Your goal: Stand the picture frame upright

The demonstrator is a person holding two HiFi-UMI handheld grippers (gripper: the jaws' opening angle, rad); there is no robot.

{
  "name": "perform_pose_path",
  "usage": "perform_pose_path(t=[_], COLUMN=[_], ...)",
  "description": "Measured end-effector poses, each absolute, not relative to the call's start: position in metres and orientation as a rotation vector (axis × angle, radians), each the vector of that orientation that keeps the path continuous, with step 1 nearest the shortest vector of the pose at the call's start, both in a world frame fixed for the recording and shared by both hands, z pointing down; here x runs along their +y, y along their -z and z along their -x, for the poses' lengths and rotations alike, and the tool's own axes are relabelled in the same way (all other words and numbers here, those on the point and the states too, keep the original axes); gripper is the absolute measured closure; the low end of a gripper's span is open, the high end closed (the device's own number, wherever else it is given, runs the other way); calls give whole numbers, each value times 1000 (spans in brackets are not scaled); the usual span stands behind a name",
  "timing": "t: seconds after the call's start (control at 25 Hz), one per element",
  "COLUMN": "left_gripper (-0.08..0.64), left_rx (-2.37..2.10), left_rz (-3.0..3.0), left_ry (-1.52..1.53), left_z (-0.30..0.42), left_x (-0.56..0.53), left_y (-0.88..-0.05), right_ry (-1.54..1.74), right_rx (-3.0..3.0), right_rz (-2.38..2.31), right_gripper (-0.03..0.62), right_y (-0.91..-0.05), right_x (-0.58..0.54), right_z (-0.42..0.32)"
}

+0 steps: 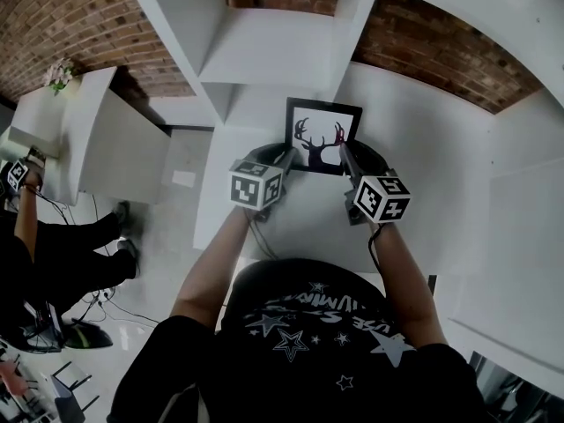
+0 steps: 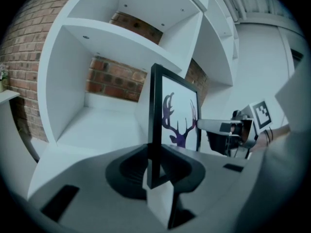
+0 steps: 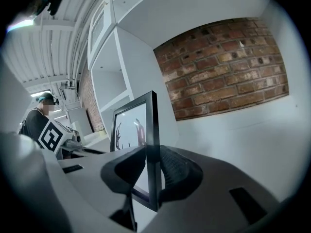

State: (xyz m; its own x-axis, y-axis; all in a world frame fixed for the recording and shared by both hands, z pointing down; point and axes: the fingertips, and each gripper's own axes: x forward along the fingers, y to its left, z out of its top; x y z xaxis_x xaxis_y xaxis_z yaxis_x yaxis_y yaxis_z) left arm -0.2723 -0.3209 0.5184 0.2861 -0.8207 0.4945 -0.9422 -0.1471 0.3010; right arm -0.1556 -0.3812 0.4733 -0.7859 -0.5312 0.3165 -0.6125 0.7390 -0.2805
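Gripping noted on both sides: black-bordered picture frame with a white print of a dark antlered deer head (image 1: 322, 137) sits at centre of the head view, just above the two marker cubes, in front of the white open shelf unit (image 1: 264, 51).

- Left gripper (image 1: 287, 157) is clamped on the frame's left side edge. In the left gripper view its dark pads (image 2: 129, 171) close on the thin black edge low down, near the bottom corner, and the frame (image 2: 177, 115) rises straight up out of the jaws.
- Right gripper (image 1: 345, 155) is clamped on the right side edge. In the right gripper view the ribbed pads (image 3: 175, 171) pinch the edge and the frame (image 3: 131, 125) stands up from them towards the upper middle.
- Key relation: the frame lies between the two grippers, one to each side, at matching height, neither hand nearer. Its side edges run vertically and the print faces the person.
- Bottom edge: cannot tell whether it touches the white surface (image 1: 423, 148) beneath.
- Rear stand: not visible in any view.

Judgement: the frame is already held upright. What's left seems to be settling its bottom edge on the surface and checking that it holds before either grip loosens. Risk: letting go unevenly could tip it face down.
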Motion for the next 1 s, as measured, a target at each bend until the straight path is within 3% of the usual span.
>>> perform_pose_path(t=[1.0], left_gripper=[472], left_rx=[-1629], left_rz=[-2091], left_ry=[-422], left_z=[291], left_x=[-361], left_y=[-550], right_ry=[-468], right_rx=[-2676], right_rz=[-977], right_gripper=[491], right_y=[-501], right_x=[-404], right_z=[172])
